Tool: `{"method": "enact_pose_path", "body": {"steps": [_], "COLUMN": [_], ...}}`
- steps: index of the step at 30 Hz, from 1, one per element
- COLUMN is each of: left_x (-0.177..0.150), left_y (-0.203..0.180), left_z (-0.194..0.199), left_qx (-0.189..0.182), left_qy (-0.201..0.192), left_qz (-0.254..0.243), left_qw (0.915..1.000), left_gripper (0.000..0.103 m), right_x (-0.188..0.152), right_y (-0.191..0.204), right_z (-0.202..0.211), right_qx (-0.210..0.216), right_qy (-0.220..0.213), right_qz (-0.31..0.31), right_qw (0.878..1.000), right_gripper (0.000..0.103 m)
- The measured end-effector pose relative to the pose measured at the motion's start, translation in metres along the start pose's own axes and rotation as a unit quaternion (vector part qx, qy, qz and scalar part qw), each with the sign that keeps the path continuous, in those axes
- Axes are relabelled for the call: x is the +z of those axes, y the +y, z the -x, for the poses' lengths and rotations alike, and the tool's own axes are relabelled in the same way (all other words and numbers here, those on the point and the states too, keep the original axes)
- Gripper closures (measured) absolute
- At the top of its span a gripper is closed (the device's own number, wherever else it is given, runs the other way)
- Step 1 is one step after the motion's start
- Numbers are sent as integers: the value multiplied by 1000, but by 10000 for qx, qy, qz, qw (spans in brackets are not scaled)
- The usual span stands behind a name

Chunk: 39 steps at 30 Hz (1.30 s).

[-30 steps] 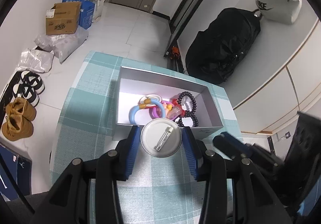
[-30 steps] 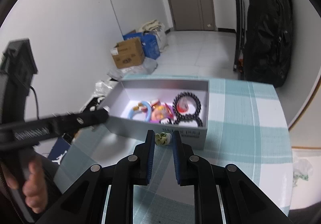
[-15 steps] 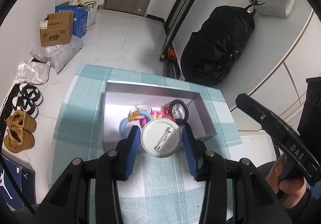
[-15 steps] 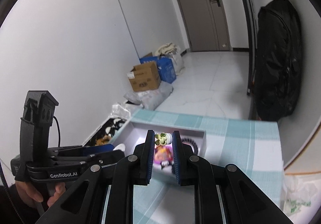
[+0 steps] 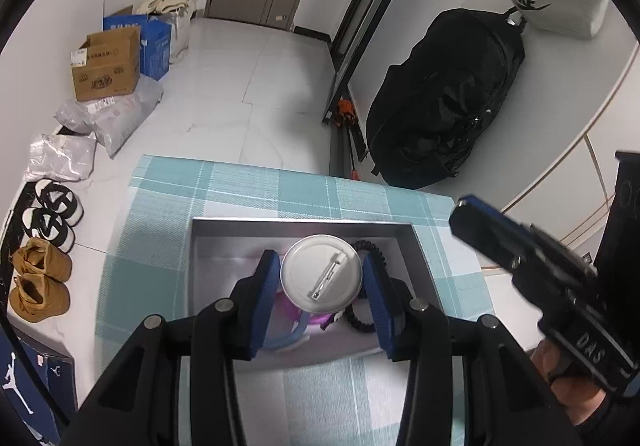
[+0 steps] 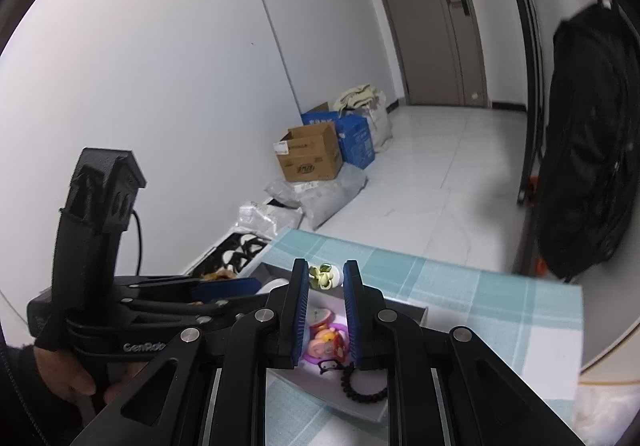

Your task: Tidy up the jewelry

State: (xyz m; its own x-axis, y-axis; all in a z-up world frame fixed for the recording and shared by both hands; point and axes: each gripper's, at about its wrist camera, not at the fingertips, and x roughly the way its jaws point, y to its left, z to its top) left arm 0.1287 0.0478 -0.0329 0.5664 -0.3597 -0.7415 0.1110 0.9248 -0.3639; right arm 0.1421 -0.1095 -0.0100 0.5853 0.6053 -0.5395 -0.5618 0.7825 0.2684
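above the box (image 5: 424, 258), badge (image 5: 320, 274) in left gripper (image 5: 318, 282)

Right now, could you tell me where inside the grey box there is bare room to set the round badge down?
The grey box's floor is bare along its left wall; its right half is crowded with a black bead bracelet.

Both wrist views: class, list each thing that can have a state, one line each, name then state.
Left gripper: shut on the round pin badge, above the box.
Right gripper: shut on a small green-and-white charm.
Grey box: open, lidless, holding jewelry.
Black bead bracelet: lying in the box.
Door: closed.
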Motion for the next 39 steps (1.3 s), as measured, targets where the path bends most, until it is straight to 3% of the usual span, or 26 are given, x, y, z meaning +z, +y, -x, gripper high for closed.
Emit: {"method": "enact_pose_path", "body": {"steps": [9, 21, 26, 27, 29, 30, 33, 36, 39], "left_x": [4, 7, 8, 8, 7, 7, 7, 5, 2], "left_y": [3, 3, 9, 9, 9, 9, 8, 9, 8], "left_z": [-13, -26, -28, -28, -25, -23, -15, -6, 3], "left_qx": [-64, -112, -324, -293, -307, -290, -263, -175, -32], "left_qy": [75, 245, 356, 363, 290, 225, 76, -122, -276], "left_qz": [-56, -52, 122, 105, 116, 137, 117, 138, 176], "left_qw": [9999, 9996, 9988, 9989, 9990, 9992, 9996, 9997, 9995], "left_gripper": [66, 65, 61, 47, 32, 32, 32, 32, 32], "right_x": [-6, -12, -13, -13, -14, -14, -14, -15, -18], "right_y": [-20, -29, -30, -30, -30, -31, -34, -35, -31], "right_z": [-16, -35, -39, -38, -35, -30, -15, -4, 4], "right_qx": [343, 311, 179, 120, 116, 137, 82, -104, -259], "right_qy": [313, 584, 678, 681, 682, 583, 352, 217, 208], "right_qz": [-247, -383, -413, -372, -392, -460, -548, -645, -590], "right_qw": [9986, 9971, 9967, 9969, 9968, 9971, 9978, 9976, 9977], "right_gripper": [87, 86, 84, 81, 63, 54, 47, 32, 32]}}
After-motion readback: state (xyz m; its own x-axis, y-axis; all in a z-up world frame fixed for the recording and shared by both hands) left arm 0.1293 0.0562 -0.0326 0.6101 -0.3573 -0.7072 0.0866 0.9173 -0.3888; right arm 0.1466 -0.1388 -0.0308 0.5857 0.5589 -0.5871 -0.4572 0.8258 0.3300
